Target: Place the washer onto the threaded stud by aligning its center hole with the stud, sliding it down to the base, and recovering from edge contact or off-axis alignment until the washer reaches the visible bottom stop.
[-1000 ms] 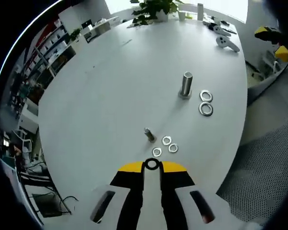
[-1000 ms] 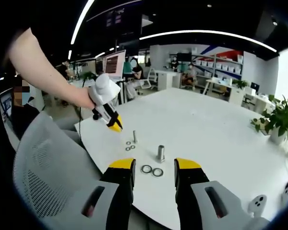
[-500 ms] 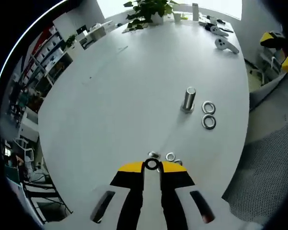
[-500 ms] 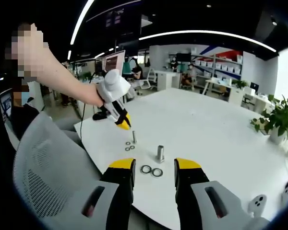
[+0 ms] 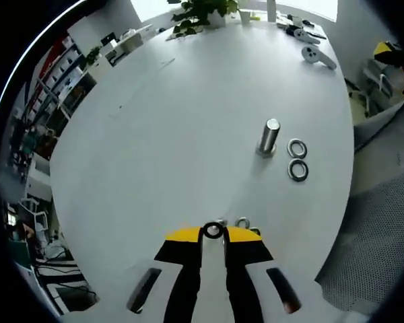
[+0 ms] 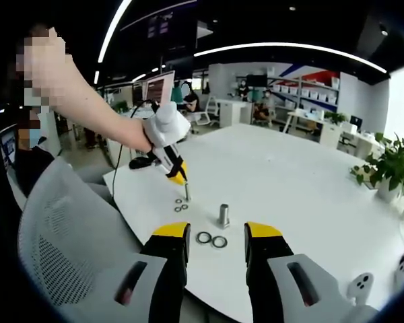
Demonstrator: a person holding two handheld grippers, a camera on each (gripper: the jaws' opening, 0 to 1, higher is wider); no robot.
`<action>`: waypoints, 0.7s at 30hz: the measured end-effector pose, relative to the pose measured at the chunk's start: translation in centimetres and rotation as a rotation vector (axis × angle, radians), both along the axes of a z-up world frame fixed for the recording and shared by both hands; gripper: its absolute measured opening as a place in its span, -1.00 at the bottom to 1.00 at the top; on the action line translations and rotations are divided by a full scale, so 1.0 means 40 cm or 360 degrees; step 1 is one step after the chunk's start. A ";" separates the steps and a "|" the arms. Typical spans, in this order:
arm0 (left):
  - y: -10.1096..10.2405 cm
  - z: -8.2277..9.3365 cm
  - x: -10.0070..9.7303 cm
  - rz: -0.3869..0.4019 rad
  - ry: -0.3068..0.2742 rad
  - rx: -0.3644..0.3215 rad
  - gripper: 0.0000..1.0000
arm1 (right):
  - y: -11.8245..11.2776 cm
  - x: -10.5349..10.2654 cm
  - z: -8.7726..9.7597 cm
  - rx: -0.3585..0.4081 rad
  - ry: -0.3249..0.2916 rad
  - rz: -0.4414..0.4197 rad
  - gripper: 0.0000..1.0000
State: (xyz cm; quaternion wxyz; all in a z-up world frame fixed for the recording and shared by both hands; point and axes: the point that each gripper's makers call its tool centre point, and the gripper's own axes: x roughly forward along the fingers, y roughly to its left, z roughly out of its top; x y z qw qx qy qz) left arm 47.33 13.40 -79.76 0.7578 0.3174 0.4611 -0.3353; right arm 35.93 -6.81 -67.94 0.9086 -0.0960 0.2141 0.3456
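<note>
Left gripper view: I've got my left gripper pinched on a small washer, right over the thin stud so the hole lines up. Past that, the big stud and two big washers. My right gripper hangs wide open, holding nothing.

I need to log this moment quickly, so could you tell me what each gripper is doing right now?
Left gripper: shut on a small washer, just over the thin stud.
Right gripper: open, holding nothing.
</note>
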 end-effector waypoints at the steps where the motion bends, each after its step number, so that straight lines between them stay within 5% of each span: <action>1: 0.000 -0.001 0.001 0.0001 0.0000 0.0000 -0.80 | 0.000 0.000 0.000 0.0000 -0.0001 -0.0002 -0.31; 21: -0.001 -0.024 0.006 -0.0074 0.0031 0.0076 -0.81 | -0.005 0.002 -0.001 -0.0002 0.0001 -0.0013 -0.32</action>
